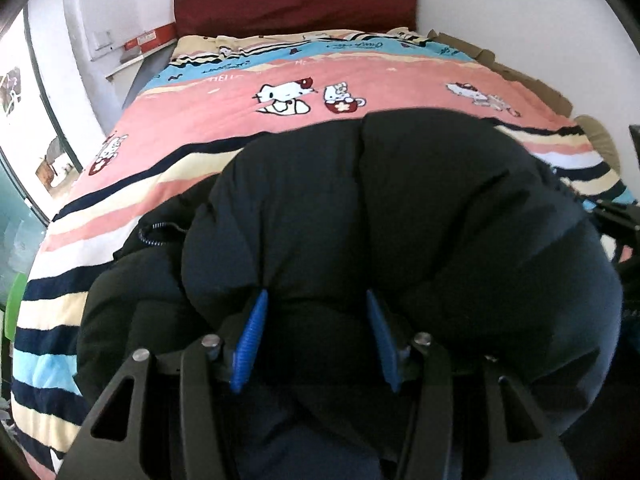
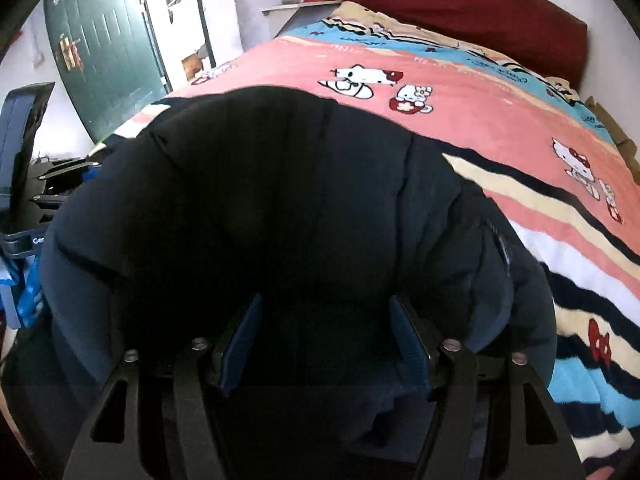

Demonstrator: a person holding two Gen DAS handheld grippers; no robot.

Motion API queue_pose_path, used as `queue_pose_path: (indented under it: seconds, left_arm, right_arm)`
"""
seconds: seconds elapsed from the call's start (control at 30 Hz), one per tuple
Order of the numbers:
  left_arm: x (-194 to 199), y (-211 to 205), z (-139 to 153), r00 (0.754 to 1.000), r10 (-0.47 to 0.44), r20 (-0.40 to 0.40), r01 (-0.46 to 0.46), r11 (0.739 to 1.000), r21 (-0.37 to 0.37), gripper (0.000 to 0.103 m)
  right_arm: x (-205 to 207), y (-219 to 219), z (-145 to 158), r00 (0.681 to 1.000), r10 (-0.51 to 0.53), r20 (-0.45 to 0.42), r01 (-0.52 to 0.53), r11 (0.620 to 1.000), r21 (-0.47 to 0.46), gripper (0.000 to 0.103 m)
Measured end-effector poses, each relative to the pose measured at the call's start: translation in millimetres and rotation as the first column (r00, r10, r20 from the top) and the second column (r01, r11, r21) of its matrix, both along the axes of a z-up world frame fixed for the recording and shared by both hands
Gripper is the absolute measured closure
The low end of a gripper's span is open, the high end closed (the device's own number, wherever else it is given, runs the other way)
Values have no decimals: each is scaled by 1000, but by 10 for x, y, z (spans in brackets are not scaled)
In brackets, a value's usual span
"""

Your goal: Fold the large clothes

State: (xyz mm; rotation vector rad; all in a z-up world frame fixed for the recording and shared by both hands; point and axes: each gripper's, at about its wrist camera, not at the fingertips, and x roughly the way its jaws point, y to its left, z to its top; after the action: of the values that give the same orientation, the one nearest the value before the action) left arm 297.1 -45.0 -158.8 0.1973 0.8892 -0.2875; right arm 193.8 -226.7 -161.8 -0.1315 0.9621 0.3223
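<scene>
A dark navy puffer jacket [image 1: 400,208] lies bunched on the bed and fills the lower half of both views; it also shows in the right wrist view [image 2: 260,208]. My left gripper [image 1: 316,300] has its blue pads [image 1: 250,340] on either side of a thick fold of the jacket, with padding bulging between them. My right gripper [image 2: 324,304] likewise has its blue pads [image 2: 412,344] around a thick fold of the jacket. Both sets of fingertips are sunk into the fabric.
The bed carries a striped pink, blue and cream cartoon-cat blanket [image 1: 304,76], also in the right wrist view [image 2: 500,120]. A dark red headboard [image 1: 296,0] stands at the far end. A green door [image 2: 108,48] and a dark case [image 2: 24,152] are at the left.
</scene>
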Motion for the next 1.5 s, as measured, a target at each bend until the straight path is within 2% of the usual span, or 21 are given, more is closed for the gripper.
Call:
queue_pose_path:
  seconds: [0.23, 0.33, 0.43, 0.5, 0.57, 0.8, 0.9, 1.0, 1.1, 1.13, 1.2, 1.37, 1.5]
  left_arm:
    - [72, -13, -206, 999, 18, 28, -18, 1000, 6, 54]
    - [76, -34, -247, 999, 29, 35, -30, 999, 20, 54]
    - [37, -28, -190, 998, 39, 42, -40, 999, 26, 54]
    - [-1, 15, -115, 998, 55, 26, -55, 999, -3, 54]
    - [-72, 105, 26, 997, 71, 1, -71, 995, -68, 54]
    - [-243, 65, 601, 996, 47, 70, -30, 975, -218, 54]
    - [-181, -96, 691, 998, 10, 56, 5, 965, -263, 54]
    - [-105, -272, 542, 999, -29, 14, 31, 970, -241, 54]
    - [-95, -380, 207, 997, -51, -54, 40, 979, -200, 53]
    - [-119, -418, 70, 997, -54, -58, 45, 987, -154, 52]
    - [-160, -462, -63, 996, -70, -53, 64, 992, -108, 52]
    - [-133, -571, -247, 997, -58, -53, 56, 998, -42, 51]
    - [-145, -575, -234, 997, -52, -60, 51, 998, -31, 51]
  right_arm:
    - [69, -99, -281, 999, -45, -21, 46, 997, 58, 38]
    - [101, -100, -367, 998, -55, -14, 55, 997, 58, 38]
    - [96, -46, -347, 998, -60, -14, 60, 998, 19, 38]
    - [54, -20, -268, 998, -59, -6, 58, 998, -3, 38]
    - [12, -42, -165, 998, -56, -3, 56, 998, -2, 37]
    - [-63, -203, 317, 993, -57, 102, 54, 998, 36, 34]
    - [22, -306, 396, 990, -86, 116, 84, 996, 25, 34]
    - [131, -399, 348, 988, -115, 100, 112, 993, 28, 34]
    - [192, -424, 164, 992, -114, 53, 112, 993, 28, 33]
    - [174, -414, 74, 993, -107, 39, 106, 994, 16, 31]
    - [123, -398, -124, 995, -98, 8, 98, 995, -2, 29]
    - [94, -501, -473, 990, -132, -53, 135, 989, 63, 26]
    - [127, -460, -479, 988, -144, -56, 146, 989, 30, 25]
